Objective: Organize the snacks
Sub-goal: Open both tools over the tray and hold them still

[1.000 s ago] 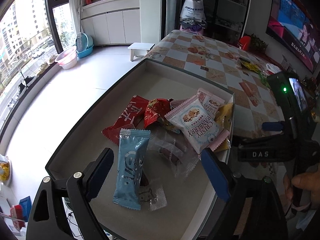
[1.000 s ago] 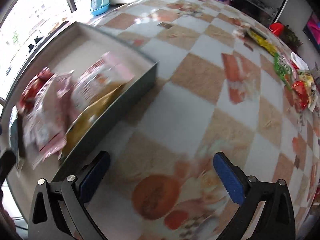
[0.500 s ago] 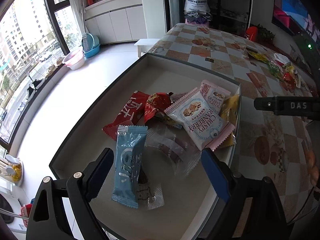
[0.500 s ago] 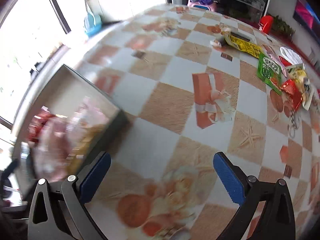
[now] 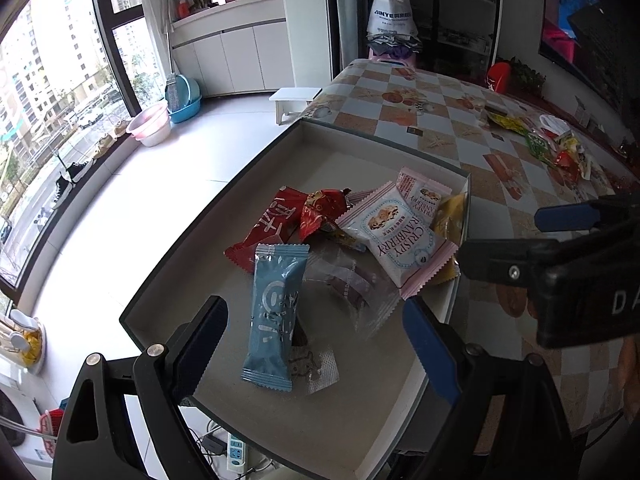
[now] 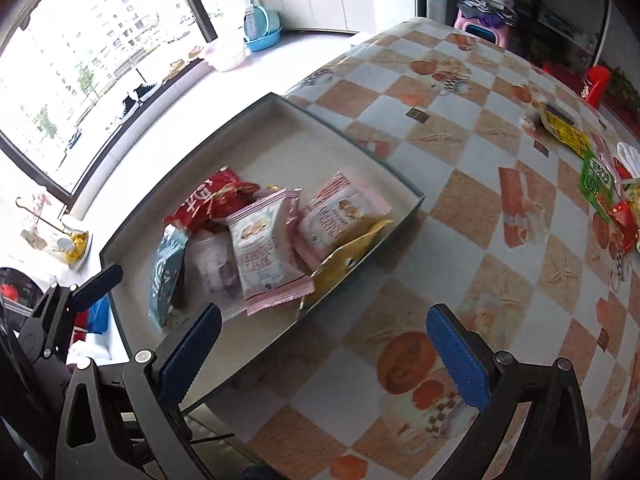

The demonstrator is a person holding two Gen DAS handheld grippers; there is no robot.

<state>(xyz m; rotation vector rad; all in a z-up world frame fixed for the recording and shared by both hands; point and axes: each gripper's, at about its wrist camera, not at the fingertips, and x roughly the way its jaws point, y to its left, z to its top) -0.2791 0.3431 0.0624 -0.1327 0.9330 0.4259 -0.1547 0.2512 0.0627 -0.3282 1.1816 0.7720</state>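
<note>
Both the left claw (image 5: 316,344) and the right claw (image 6: 324,344) stood apart, empty. Crinkled foil snack packets (image 5: 400,236) overlapped in the shallow box (image 5: 372,142); a clear wrapper (image 5: 352,284), possibly chocolate, lay half-hidden. Loose snacks (image 6: 600,184) sat at 2 o'clock on the checkered tabletop (image 6: 460,216).

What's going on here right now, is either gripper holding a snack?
Neither. The left gripper hovers open and empty over the shallow box, where the blue packet, pink cranberry packets and red packets already lie. The right gripper is open and empty too, above the box's near edge and the checked tablecloth. More loose snacks wait at the table's far side.
</note>
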